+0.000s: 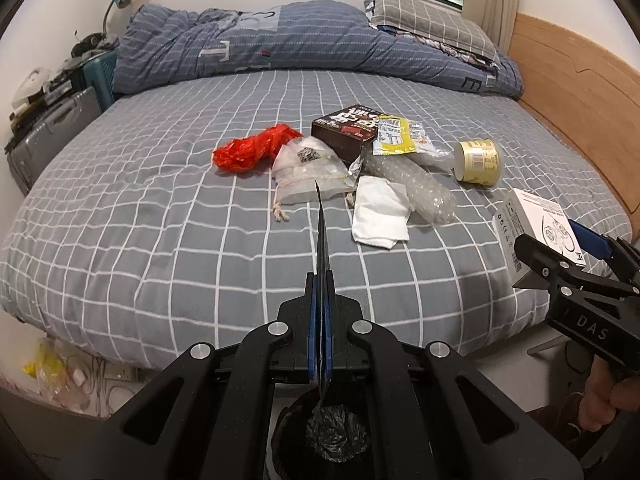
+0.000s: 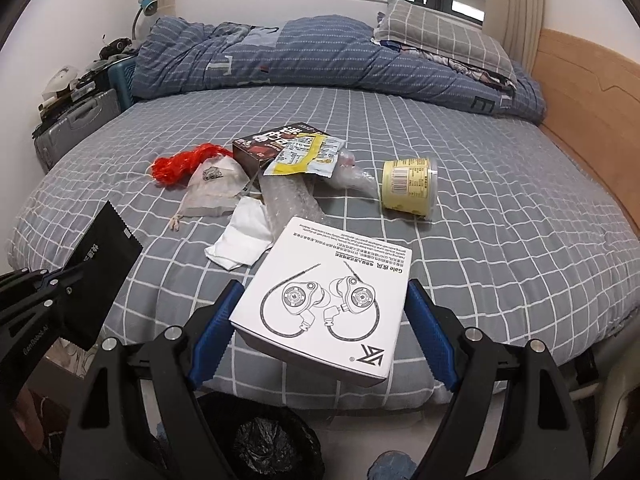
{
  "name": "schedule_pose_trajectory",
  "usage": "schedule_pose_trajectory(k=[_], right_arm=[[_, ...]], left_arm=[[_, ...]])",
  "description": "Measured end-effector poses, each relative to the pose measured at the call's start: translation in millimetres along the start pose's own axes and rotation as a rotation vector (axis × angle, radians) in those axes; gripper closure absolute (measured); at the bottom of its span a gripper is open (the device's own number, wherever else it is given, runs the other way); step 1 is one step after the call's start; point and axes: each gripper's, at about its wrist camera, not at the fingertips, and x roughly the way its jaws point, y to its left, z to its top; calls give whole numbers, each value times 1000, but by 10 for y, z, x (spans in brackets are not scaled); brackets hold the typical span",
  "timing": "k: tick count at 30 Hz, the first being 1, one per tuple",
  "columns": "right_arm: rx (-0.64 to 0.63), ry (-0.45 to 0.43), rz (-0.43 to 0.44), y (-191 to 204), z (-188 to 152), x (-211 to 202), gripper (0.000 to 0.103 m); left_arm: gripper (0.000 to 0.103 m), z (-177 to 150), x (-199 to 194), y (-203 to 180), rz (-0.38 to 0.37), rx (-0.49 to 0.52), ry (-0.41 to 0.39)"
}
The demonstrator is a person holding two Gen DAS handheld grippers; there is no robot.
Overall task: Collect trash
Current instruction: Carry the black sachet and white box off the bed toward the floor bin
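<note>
My left gripper is shut on a flat black wrapper, seen edge-on; the wrapper also shows in the right wrist view. My right gripper is shut on a white earphone box, held above the bed's near edge; the box also shows in the left wrist view. A black-lined trash bin stands on the floor below both grippers and shows in the right wrist view. Trash lies on the bed: red plastic, a dark box, a yellow cup, a white tissue.
A clear pouch, bubble wrap and a yellow packet lie in the pile. A folded blue duvet and pillow lie at the far side. A wooden headboard is at right, a suitcase at left.
</note>
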Motion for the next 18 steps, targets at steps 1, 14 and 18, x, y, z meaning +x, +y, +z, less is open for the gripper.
schedule_pose_trajectory(k=[1,14,18], right_arm=[[-2,-2,0,11,-12,-18,25],[8,14,31,100,-309,-289,25],[11,26,41,136,-414,-353,25]], left_arm=[[101,-18,-23,11,-2,-7,1],[101,-380,-243,-80,-25,-15,35],[101,-527,-274,-91,-24,-20,56]])
